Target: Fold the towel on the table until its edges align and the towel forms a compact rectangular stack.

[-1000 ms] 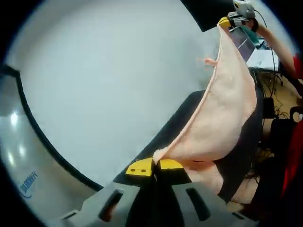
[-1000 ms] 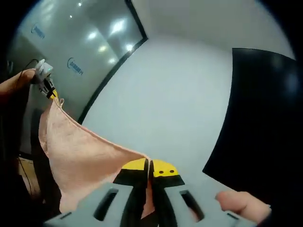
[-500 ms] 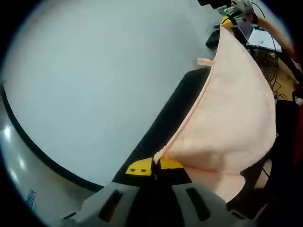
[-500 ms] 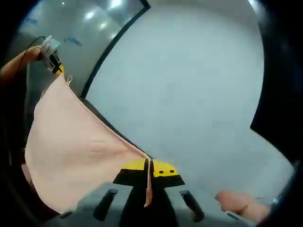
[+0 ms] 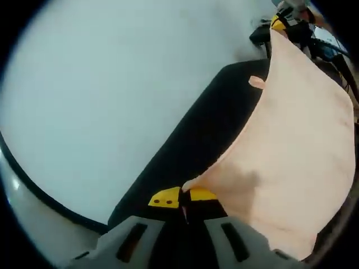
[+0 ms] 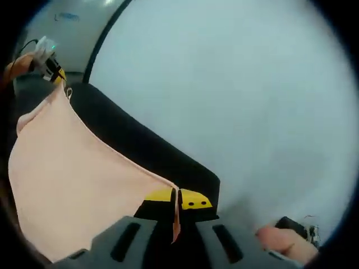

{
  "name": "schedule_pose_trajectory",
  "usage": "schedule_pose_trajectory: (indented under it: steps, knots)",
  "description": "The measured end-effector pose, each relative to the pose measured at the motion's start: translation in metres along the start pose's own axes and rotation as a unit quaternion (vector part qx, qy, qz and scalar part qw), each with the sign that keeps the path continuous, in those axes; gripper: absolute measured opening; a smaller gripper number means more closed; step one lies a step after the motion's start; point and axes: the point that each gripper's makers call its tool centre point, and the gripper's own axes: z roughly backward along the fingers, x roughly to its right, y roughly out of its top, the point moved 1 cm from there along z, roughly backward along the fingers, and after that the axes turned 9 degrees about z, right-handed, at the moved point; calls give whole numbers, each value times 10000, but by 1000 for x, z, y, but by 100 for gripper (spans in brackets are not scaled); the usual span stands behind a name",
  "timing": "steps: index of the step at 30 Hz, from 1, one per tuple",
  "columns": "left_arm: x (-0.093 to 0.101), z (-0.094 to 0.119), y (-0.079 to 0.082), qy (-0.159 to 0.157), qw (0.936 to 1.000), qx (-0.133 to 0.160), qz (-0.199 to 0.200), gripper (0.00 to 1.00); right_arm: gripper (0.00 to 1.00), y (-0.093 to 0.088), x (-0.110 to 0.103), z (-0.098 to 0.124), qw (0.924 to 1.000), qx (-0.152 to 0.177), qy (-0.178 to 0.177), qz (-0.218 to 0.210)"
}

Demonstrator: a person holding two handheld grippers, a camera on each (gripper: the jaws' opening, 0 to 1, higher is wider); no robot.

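Note:
A peach towel (image 5: 291,145) hangs stretched in the air between my two grippers, above a black table (image 5: 196,140). My left gripper (image 5: 183,197) is shut on one top corner of the towel. My right gripper (image 6: 176,198) is shut on the other top corner, and the towel (image 6: 73,179) spreads away to its left. In the left gripper view the right gripper (image 5: 282,19) shows at the far top right, holding its corner. In the right gripper view the left gripper (image 6: 49,64) shows at the upper left. The towel's lower edge is out of frame.
A pale grey wall (image 5: 112,84) fills the background behind the black table (image 6: 146,157). A dark curved strip (image 6: 104,33) runs across the wall. A person's finger (image 6: 283,241) rests on the right gripper's handle. Cables and dark gear (image 5: 331,47) sit at the far right.
Both views have tilted downward, bringing more of the black table into sight. The towel stays gripped at both corners and now hangs wider and flatter between the grippers.

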Motion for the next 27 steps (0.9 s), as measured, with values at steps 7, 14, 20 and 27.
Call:
schedule_pose_trajectory:
  steps: [7, 14, 20, 27]
  knots:
    - [20, -18, -20, -1067, 9780, 355, 1756, 26, 4, -14, -25, -57, 9992, -260, 222, -188]
    - [-17, 3, -68, -1054, 9272, 678, 3531, 37, 19, -16, -34, -64, 9960, 104, 459, -762]
    - [6, 9, -129, -1433, 8626, 198, 4847, 40, 21, -34, -18, -59, 9931, 122, 236, -1144]
    - [49, 6, -189, -1059, 8592, -312, 4996, 49, 30, -41, 2, -54, 9870, 379, -56, -1561]
